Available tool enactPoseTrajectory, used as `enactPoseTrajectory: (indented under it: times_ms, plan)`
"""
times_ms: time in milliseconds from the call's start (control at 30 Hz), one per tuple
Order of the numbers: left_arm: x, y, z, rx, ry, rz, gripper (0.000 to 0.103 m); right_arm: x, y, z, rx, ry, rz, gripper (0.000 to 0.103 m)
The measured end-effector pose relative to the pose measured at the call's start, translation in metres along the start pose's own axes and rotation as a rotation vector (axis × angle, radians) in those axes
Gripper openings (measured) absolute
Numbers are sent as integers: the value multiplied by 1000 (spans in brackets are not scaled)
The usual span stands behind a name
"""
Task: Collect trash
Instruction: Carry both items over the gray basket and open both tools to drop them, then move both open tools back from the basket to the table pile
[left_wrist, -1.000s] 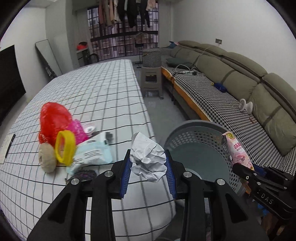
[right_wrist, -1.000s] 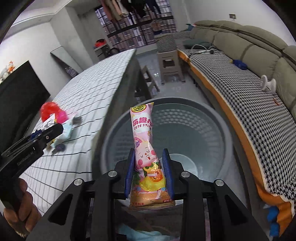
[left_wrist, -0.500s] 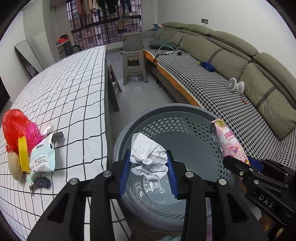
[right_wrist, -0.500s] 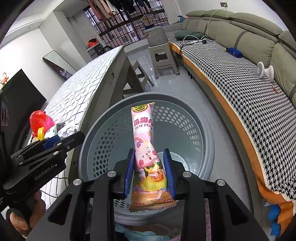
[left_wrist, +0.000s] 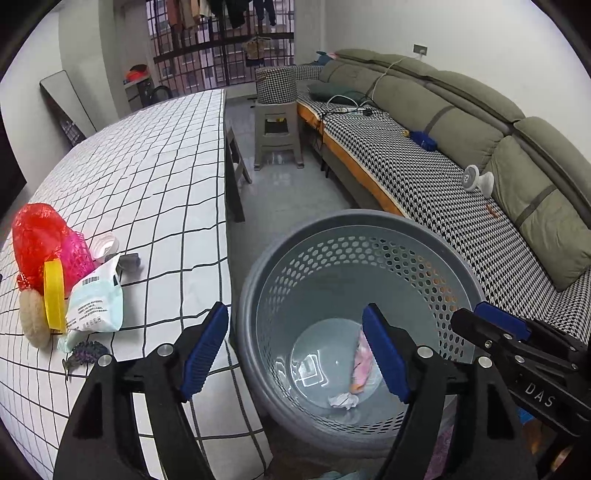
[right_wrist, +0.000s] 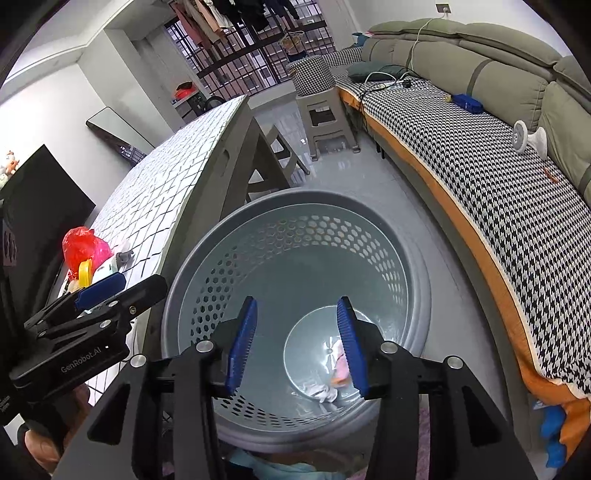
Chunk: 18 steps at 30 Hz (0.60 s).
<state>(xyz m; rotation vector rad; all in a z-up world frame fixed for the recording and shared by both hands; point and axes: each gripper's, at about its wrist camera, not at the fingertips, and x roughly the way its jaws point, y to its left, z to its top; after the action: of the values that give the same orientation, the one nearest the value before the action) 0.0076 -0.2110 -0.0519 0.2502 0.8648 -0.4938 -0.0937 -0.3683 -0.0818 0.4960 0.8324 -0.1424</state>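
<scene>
Both my left gripper (left_wrist: 293, 354) and right gripper (right_wrist: 297, 347) hang over the bin (left_wrist: 369, 221), jaws spread and empty. A paper wad (left_wrist: 343, 400) and wrapper (left_wrist: 362, 360) lie inside; a trash pile (left_wrist: 59, 273) waits on the desk (left_wrist: 155, 158).

Crumpled paper (left_wrist: 344, 400), pink wrapper (left_wrist: 360, 363) in basket (left_wrist: 369, 221)

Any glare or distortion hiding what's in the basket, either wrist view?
Left wrist: glare patches on the basket floor, yet crumpled paper and pink wrapper stay readable; fisheye bends the table edge. Right wrist: the right gripper finger partly covers the wrapper.
</scene>
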Motion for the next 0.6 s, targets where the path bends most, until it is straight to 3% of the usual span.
enactPoseTrajectory:
  times_ms: [300, 600]
  plan:
    - [-7, 11, -4, -25, -15, 31, 84, 0, 8, -4, -25, -11, 16, 51]
    - [-24, 33, -4, -52, -59, 43, 87, -3, 22, 2, -35, -43, 33, 57]
